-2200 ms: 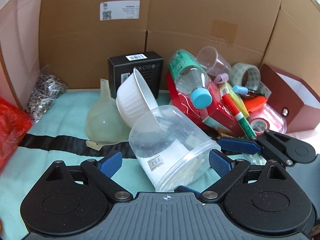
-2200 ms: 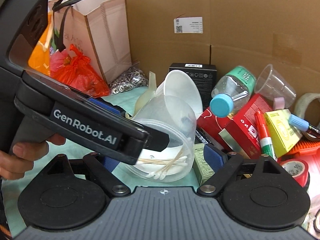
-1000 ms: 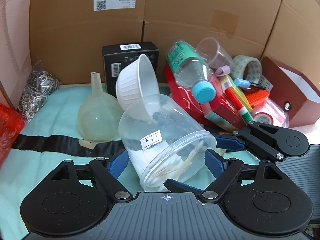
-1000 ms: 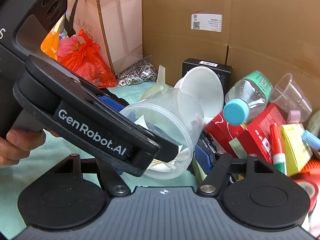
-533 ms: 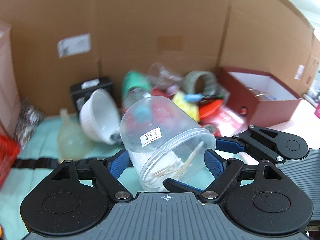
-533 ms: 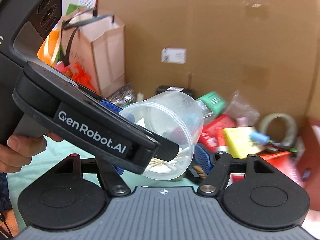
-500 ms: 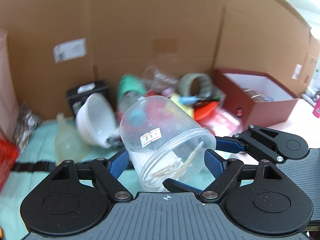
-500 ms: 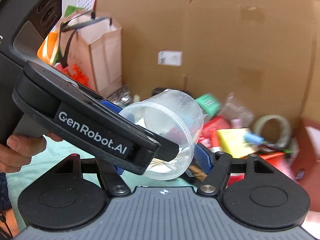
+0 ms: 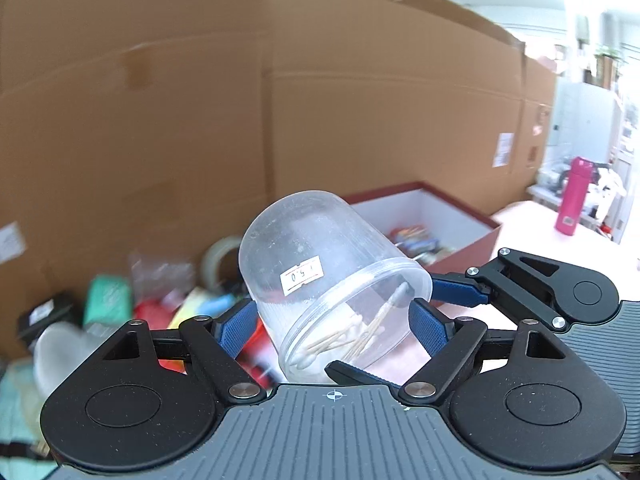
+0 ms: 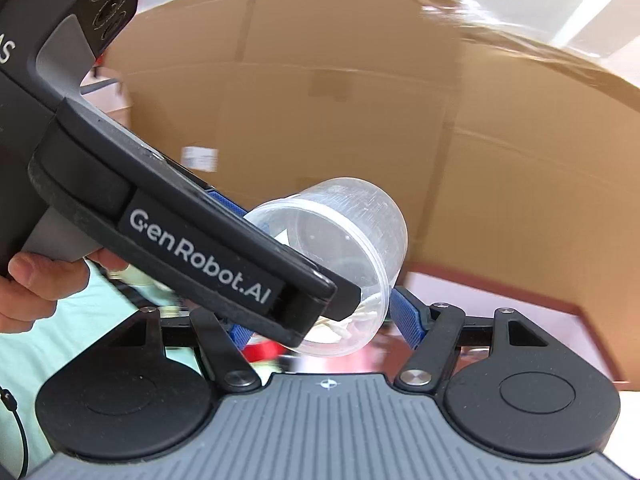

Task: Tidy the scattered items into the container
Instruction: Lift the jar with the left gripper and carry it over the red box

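A clear plastic jar [image 9: 320, 276] with cotton swabs inside is held in the air, tilted, between both grippers. My left gripper [image 9: 334, 320] is shut on its sides. My right gripper [image 10: 326, 326] is shut on the same jar [image 10: 344, 240] from the other side; its fingers [image 9: 456, 294] also show in the left wrist view. The dark red box [image 9: 452, 216] with a white inside stands beyond the jar to the right, with some items in it. It shows blurred in the right wrist view [image 10: 500, 288].
A blurred pile of items [image 9: 160, 296] lies at lower left, with a tape roll [image 9: 218, 260]. Cardboard walls [image 9: 200, 120] stand behind. A pink bottle [image 9: 574, 196] stands on a far table at the right. The left gripper's body [image 10: 180, 248] crosses the right wrist view.
Both grippers have lifted the jar off the cloth and swung it up and to the right. The pile has slid to the lower left and the red box has come closer.
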A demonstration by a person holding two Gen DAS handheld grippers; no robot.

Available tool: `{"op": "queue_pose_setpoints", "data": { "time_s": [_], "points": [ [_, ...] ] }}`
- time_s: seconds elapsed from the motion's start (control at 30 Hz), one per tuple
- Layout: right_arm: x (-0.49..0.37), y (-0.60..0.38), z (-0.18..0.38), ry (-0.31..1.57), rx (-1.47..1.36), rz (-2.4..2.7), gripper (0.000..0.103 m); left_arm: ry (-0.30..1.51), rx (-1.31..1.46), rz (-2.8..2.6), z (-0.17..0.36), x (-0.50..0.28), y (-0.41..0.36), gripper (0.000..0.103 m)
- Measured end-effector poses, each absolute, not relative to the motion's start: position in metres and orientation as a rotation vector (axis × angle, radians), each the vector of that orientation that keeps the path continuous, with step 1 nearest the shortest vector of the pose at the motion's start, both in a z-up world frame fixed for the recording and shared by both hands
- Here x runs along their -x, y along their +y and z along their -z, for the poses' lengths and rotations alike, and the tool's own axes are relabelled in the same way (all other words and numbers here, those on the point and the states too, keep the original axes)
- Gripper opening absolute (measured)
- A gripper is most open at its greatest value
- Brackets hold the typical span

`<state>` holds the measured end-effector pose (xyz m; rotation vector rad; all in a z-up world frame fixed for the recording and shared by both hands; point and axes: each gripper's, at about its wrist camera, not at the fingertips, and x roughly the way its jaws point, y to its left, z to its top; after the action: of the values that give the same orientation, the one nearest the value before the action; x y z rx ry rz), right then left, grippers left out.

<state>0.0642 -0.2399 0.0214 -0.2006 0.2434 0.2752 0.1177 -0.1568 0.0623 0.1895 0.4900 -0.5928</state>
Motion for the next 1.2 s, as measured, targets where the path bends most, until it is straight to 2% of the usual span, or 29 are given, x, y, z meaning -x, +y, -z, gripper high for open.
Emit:
{"op": "queue_pose_setpoints", "data": {
  "time_s": [0.6, 1.2],
  "points": [
    [-0.140, -0.381, -0.026, 0.305, 0.185, -0.104, 0.074, 0.499, -0.234, 0.740, -0.048, -0.210, -0.324, 0.084],
    [-0.229, -0.432, 0.002, 0.485, 0.225, -0.075, 0.075, 0.713, -0.189, 0.778, 0.001, -0.303, -0.392, 0.085]
  ]
}}
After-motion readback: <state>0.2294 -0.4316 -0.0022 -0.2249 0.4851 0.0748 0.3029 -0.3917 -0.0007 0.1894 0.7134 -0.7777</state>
